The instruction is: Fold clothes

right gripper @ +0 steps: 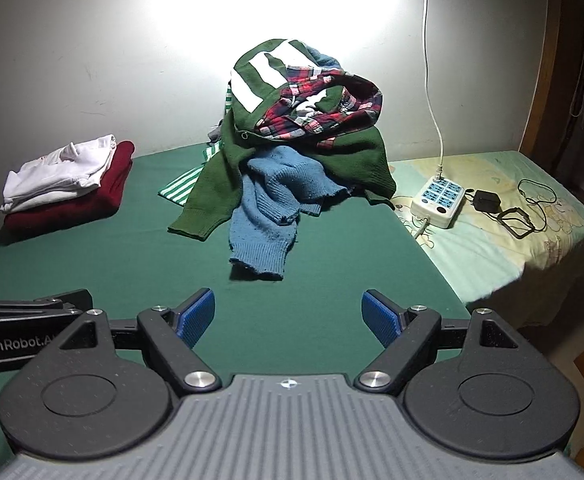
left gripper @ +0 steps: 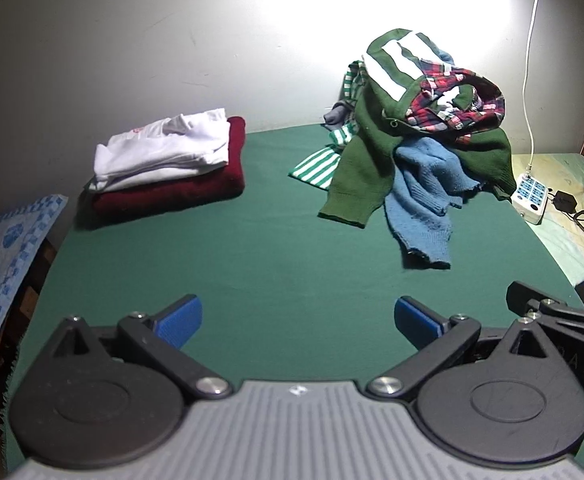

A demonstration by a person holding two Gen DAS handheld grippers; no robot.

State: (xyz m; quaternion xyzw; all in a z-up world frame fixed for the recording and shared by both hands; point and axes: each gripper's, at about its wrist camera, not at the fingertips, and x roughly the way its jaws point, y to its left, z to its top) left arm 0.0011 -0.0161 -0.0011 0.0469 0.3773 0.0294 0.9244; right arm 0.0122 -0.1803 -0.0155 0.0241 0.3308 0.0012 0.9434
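A heap of unfolded clothes (left gripper: 416, 120) (right gripper: 292, 128) lies at the back of the green cloth (left gripper: 251, 248) (right gripper: 131, 248): a dark green sweater (left gripper: 364, 160) (right gripper: 219, 184), a blue knit sweater (left gripper: 420, 200) (right gripper: 267, 216), a red plaid shirt (left gripper: 456, 100) (right gripper: 320, 108) and a green-and-white striped piece (left gripper: 316, 166) (right gripper: 181, 186). At the back left a folded white garment (left gripper: 163, 148) (right gripper: 57, 172) rests on a folded maroon one (left gripper: 179, 192) (right gripper: 75, 204). My left gripper (left gripper: 298, 320) and right gripper (right gripper: 287, 316) hover open over the near cloth, side by side, holding nothing.
A white power strip (left gripper: 530, 198) (right gripper: 440, 200) with a cord up the wall, a black charger (right gripper: 486, 200) and cable lie on the pale bedsheet (right gripper: 512, 240) to the right. A blue patterned pillow (left gripper: 7, 256) sits off the left edge. A white wall stands behind.
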